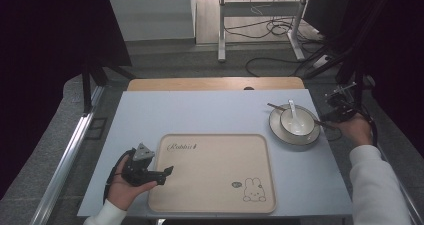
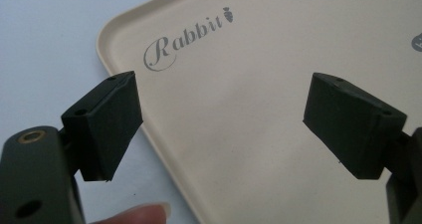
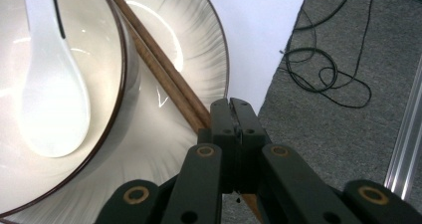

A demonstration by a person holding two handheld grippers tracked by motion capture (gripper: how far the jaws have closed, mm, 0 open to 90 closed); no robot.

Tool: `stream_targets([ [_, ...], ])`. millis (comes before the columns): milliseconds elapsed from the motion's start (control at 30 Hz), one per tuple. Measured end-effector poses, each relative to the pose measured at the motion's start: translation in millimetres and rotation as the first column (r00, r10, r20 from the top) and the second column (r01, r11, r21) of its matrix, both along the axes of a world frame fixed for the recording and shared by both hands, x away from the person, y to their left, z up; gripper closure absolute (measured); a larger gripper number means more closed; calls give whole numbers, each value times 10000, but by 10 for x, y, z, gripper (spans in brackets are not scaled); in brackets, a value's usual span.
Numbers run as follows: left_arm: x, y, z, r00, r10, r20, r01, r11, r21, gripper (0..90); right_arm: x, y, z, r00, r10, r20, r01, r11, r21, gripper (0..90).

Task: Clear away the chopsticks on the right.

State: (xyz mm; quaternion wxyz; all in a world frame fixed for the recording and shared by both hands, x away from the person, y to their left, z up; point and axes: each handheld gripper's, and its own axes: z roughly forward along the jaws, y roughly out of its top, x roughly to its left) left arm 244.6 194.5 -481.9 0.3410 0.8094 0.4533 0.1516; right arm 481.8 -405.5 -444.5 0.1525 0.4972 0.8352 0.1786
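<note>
Two chopsticks (image 3: 164, 74) are clamped in my right tongs (image 3: 239, 115), apparently barely lifted off the plate (image 1: 276, 130); left tongs (image 2: 221, 122) wait apart over the empty tray (image 1: 210, 195).

Glossy white ceramic bowl (image 3: 74, 59) & spoon (image 3: 50, 84), brown wood chopsticks (image 3: 159, 69), matt beige plastic tray (image 1: 215, 170), matt black jaws

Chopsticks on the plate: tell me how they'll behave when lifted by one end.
The chopsticks look like stiff wood, so they probably won't droop. The right claw pinches only their tips, so the pair may pivot or split apart. Dragging them could jostle the bowl.
</note>
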Motion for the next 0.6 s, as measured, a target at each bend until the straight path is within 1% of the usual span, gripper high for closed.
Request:
stream_targets([
  [200,5,1,-6,10000,-8,-30,8,10000,20,155,-12,12,-28,9999,151,-76,-151,9999,-1,897],
  [467,1,7,-5,10000,27,-32,-27,10000,-16,154,-7,10,-46,9998,210,-58,-210,9998,66,897],
  [600,1,9,-8,10000,21,-48,-21,10000,-7,155,-13,23,-49,9996,294,-33,-294,9996,2,897],
])
